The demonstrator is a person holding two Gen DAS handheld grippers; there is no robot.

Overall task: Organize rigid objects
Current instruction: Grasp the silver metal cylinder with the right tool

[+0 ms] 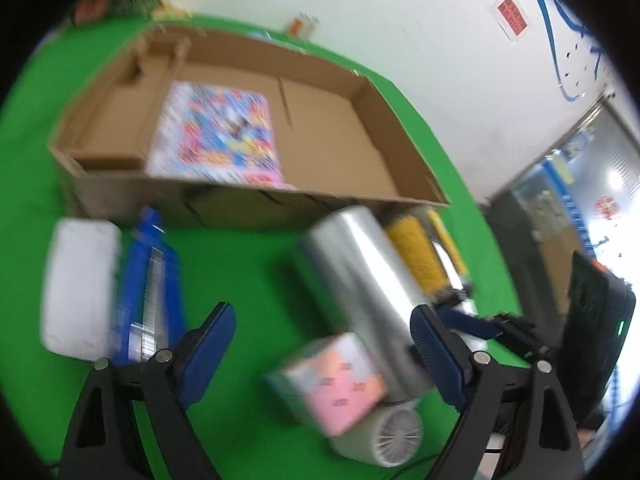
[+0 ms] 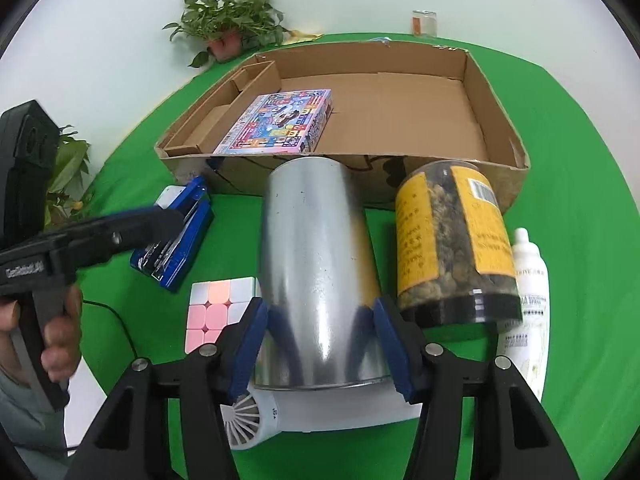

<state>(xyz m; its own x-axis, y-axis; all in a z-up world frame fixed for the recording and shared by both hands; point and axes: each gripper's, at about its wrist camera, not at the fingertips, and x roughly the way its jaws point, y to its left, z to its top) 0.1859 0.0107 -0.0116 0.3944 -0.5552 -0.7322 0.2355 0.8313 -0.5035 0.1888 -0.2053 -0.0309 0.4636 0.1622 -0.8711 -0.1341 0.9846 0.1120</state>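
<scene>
Green cloth covers the table (image 2: 560, 160), with an open cardboard box (image 2: 496, 120) at the back, likely the destination since a puzzle box (image 2: 276, 124) already lies inside. Right gripper (image 2: 320, 332) straddles the metal can (image 2: 316, 272), pads touching both sides, apparently gripping it. Left gripper (image 1: 324, 344) hangs wide open, holding nothing. Its view is motion-blurred; the can hides most of the fan (image 2: 256, 420).
</scene>
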